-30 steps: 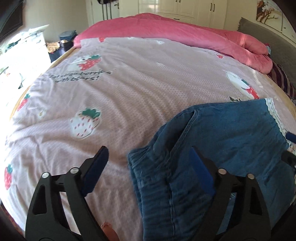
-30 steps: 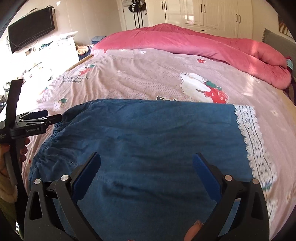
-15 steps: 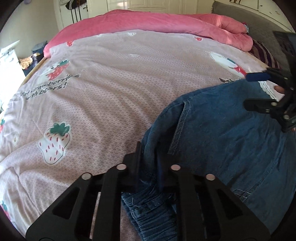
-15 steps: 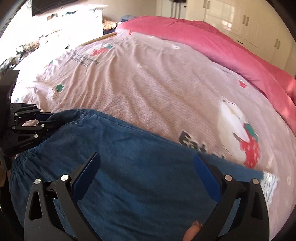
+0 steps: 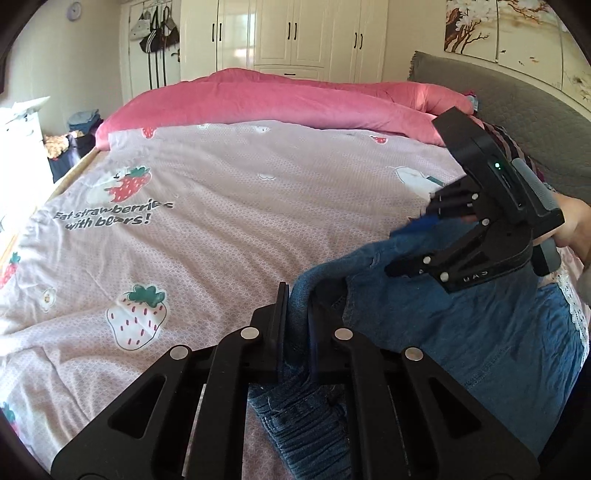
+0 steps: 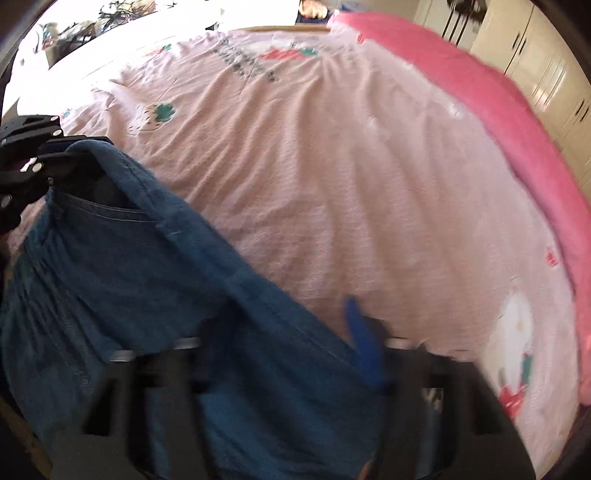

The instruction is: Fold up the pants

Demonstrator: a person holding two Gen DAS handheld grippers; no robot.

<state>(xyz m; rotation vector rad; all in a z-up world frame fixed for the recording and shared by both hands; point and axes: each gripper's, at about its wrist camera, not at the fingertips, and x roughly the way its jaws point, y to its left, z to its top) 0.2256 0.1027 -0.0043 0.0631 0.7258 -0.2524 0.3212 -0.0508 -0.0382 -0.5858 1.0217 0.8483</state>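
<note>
— Where are the pants?

— The blue pants (image 5: 480, 343) are on the bed, on the pink strawberry sheet (image 5: 229, 221). They lie on the near right part of it. One edge is lifted up off the sheet.

— What is your left gripper doing?

— My left gripper (image 5: 295, 325) has its jaws pressed together on the pants. A fold of blue cloth is pinched between them, close to the bunchy stretchy waist (image 5: 303, 424). The waist hangs just below the jaws.

— And your right gripper?

— My right gripper (image 5: 413, 236) is over the far edge of the pants. In the left camera view I see it from the side, and my hand (image 5: 572, 225) holds its handle. Its blue tip sits right at the raised cloth edge. The right camera view is blurry, so I cannot tell if those jaws are pressed together or apart. The cloth (image 6: 155, 295) covers most of that view low down.

— What else is there?

— A big pink blanket (image 5: 295, 99) is piled along the far side of the bed. White closet doors (image 5: 291, 33) stand behind it. A gray headboard (image 5: 517, 107) is off to the right. The sheet has words about strawberries and bears printed on it.
</note>
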